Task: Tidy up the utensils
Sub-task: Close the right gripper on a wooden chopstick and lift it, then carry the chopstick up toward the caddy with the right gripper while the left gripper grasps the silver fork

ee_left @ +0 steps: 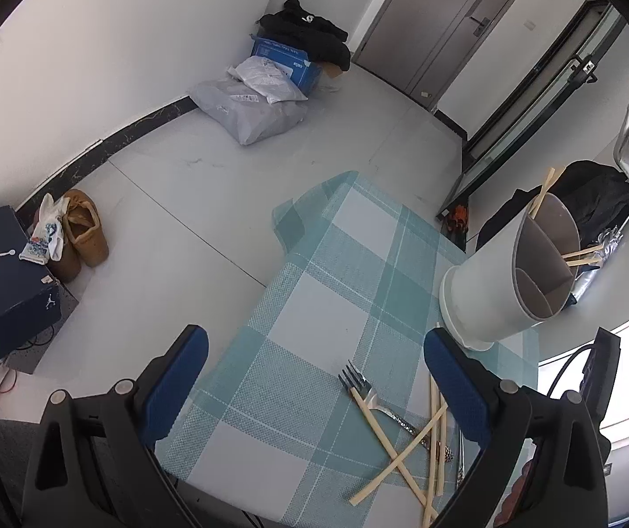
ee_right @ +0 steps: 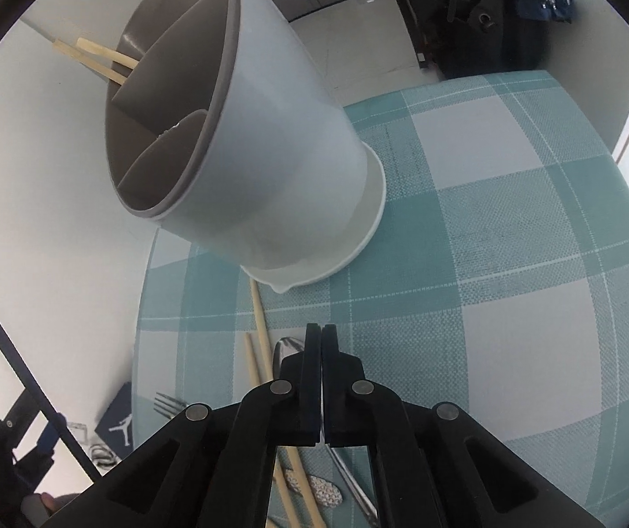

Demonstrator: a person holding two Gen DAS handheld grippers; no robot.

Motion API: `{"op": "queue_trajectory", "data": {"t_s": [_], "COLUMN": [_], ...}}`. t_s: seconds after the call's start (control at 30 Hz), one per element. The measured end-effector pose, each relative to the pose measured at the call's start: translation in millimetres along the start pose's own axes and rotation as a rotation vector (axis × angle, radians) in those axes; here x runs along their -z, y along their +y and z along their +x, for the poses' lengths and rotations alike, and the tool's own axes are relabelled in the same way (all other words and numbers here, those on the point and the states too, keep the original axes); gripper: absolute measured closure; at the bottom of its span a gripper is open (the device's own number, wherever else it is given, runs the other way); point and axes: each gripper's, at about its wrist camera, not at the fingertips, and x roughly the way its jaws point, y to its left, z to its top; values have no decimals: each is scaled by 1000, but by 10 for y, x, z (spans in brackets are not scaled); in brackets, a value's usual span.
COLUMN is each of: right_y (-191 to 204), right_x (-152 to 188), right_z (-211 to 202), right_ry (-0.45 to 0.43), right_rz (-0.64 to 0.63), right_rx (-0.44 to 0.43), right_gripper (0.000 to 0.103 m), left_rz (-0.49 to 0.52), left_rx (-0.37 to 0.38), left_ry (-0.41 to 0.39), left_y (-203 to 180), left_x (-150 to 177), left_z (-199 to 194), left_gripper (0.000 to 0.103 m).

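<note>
Bright daylight, window point(ee_left: 600, 378) glare blown out; strong fisheye distortion, dark vignette corners.

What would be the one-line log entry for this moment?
left claw open, empty | right claw shut, empty | holder has some chopsticks | fork, loose chopsticks on table

The left wrist view looks down from high, well back, with the white divided plastic utensil holder point(ee_left: 508, 273) at 2 o'clock. The right wrist view sits low and near, that holder point(ee_right: 244, 132) at 11 o'clock; both share the teal-and-white checked tablecloth point(ee_left: 314, 308) point(ee_right: 512, 264)

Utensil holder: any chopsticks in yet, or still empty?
Partly filled: chopsticks stick out of the holder; the near compartments look empty.
</note>
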Motion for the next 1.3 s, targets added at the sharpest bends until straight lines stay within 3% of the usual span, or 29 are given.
{"op": "queue_trajectory", "data": {"t_s": [0.1,0.17,0.23,0.4,0.47,0.6,0.97,1.13,1.3], "right_y": [0,-28,-19,56,162,142,64,-14,-141], "right_x": [-21,-42,-51,-47,8,-10,-52,84,106], "right_z": [97,144,196,287,318,295,-94,-479,-910], "right_ry": [31,36,40,27,19,-17,-91,-188,-278], "right_rz": [7,26,40,27,42,49,-24,-53,-81], "right_rx": [-38,-24,-30,5,8,-7,-23,-64,-83], "right_gripper": [96,85,85,87,97,100,100,101,101], "left_rz": [3,8,11,12,14,16,17,101,180], "left_rx": [-9,-16,-20,-21,-20,-13,-24,-14,42], "left_ry": [-4,-12,-14,-4,1,5,9,-11,49], "left_y": [-6,-14,-15,-15,-23,-37,-66,-234,-461], "left_x": [10,8,7,-5,-7,-13,-14,20,168], "left_z": [-10,-20,-23,0,11,13,37,10,84], "left_gripper": [6,6,6,6,6,6,6,6,6]}}
